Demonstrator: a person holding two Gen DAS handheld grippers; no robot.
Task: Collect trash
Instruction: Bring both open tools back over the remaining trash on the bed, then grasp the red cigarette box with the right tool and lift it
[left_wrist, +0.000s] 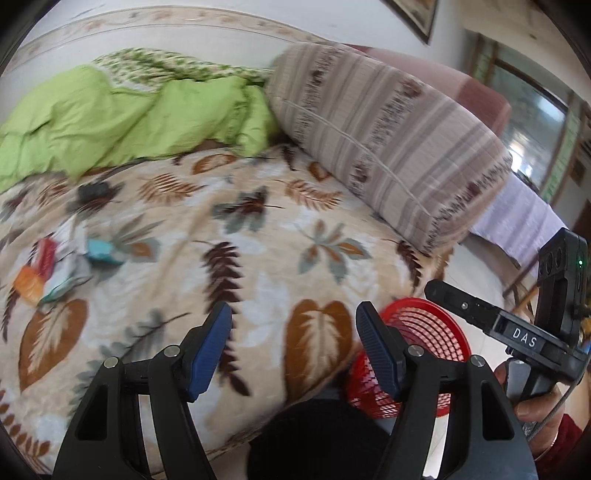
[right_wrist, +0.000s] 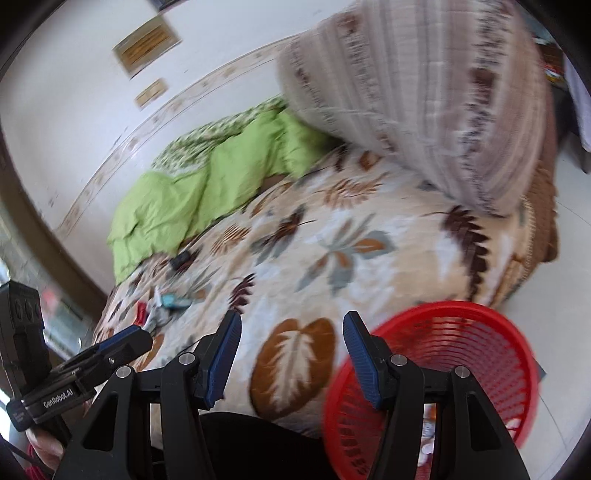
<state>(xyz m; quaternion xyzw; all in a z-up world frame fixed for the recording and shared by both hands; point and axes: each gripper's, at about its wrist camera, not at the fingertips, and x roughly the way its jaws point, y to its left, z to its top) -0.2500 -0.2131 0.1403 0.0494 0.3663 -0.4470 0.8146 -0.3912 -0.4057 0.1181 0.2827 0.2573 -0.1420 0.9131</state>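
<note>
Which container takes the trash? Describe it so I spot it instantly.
Start at the bed with the leaf-print blanket. On the floor at its near corner, below the striped pillow, stands a red basket. It is the only red, open-lattice plastic thing here.

A loose heap of crumpled wrappers (left_wrist: 55, 266), red, orange, teal and white, lies on the leaf-patterned blanket (left_wrist: 258, 288); a red plastic mesh basket (right_wrist: 461, 369) stands beside its edge.

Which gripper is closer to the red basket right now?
Right. The right gripper hangs just beside the red basket, one finger overlapping its rim; the left gripper sits farther off, over the bedspread.
</note>
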